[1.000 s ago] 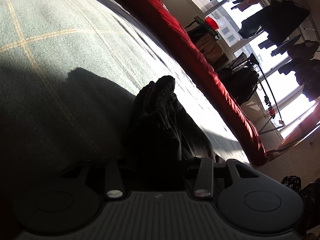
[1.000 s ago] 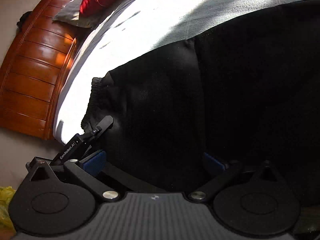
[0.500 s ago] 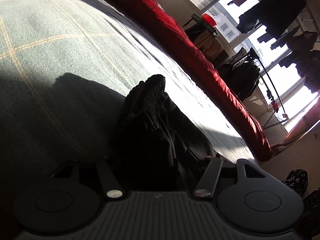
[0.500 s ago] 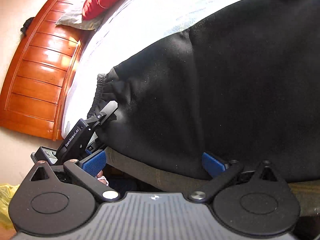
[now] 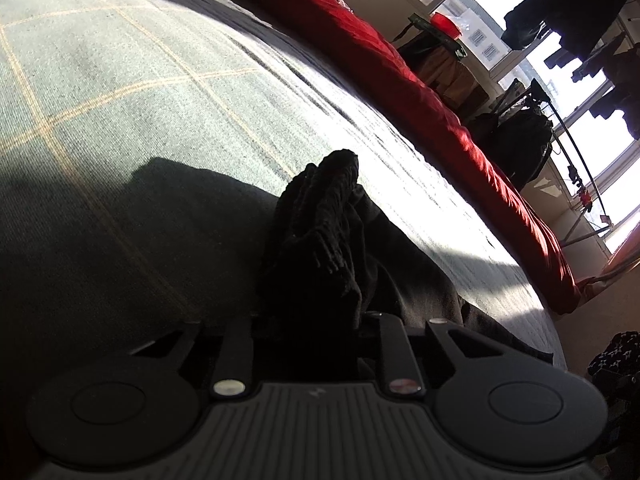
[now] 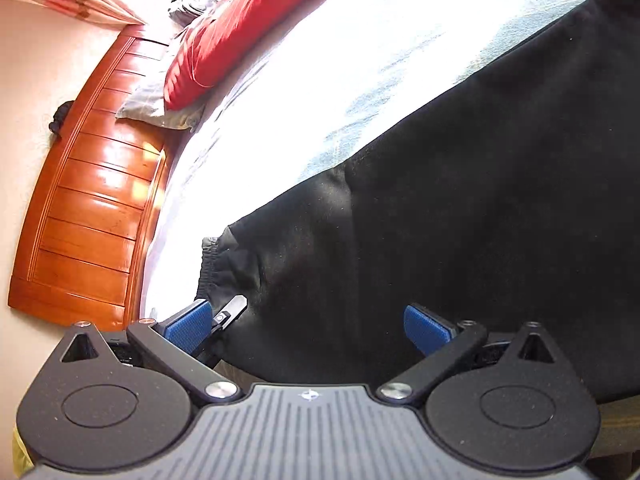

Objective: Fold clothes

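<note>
A black pair of sweatpants lies spread on the bed sheet. Its elastic cuff lies near the bed's edge. In the left wrist view my left gripper is shut on the bunched black cuff, which sticks up between its fingers. That gripper's tip shows in the right wrist view at the cuff. My right gripper is open, its blue pads wide apart just in front of the pants' near edge, holding nothing.
A red duvet lies along the bed's far side. A red pillow and a grey one lie by the wooden headboard. Clothes on a rack hang at the window.
My right gripper has drawn back and tilted, so more of the sheet and headboard show. My left gripper still holds the cuff and has shifted slightly.
</note>
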The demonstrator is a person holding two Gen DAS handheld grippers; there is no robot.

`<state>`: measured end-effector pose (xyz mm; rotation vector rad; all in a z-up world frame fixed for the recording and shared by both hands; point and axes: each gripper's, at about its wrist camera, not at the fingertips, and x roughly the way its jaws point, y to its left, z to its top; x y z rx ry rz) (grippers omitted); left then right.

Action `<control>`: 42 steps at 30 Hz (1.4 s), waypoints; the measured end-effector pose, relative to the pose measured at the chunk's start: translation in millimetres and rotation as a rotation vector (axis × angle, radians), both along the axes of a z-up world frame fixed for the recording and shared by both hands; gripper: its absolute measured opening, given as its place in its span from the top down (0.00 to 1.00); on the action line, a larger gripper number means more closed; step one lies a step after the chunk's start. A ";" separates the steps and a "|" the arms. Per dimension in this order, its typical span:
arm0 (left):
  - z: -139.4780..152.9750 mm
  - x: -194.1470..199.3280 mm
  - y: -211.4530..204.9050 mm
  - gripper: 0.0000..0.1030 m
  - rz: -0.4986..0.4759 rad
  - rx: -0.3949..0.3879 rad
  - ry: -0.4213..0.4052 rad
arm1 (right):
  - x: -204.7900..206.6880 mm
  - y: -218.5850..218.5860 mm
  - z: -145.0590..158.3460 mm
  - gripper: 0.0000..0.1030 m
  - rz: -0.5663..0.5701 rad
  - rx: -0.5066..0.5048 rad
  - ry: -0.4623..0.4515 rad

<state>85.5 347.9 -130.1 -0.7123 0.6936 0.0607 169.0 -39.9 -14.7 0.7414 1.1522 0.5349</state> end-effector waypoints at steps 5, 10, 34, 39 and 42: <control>26.8 6.3 -19.8 0.82 -0.018 0.061 -0.027 | 11.6 -24.5 -9.7 0.00 -0.013 0.037 0.016; 51.5 12.8 -44.1 0.82 -0.028 0.118 -0.059 | 21.0 -42.2 -7.3 0.00 0.016 0.067 -0.006; -6.2 2.1 3.7 0.11 -0.007 -0.194 -0.052 | 34.7 -38.5 -14.8 0.00 0.030 0.023 0.027; -17.2 -8.6 8.0 0.01 0.013 -0.259 -0.123 | 36.7 -26.1 -15.7 0.00 0.053 0.010 0.034; -24.7 -10.8 14.6 0.01 -0.001 -0.299 -0.150 | 39.6 -20.5 -16.3 0.00 0.058 0.008 0.041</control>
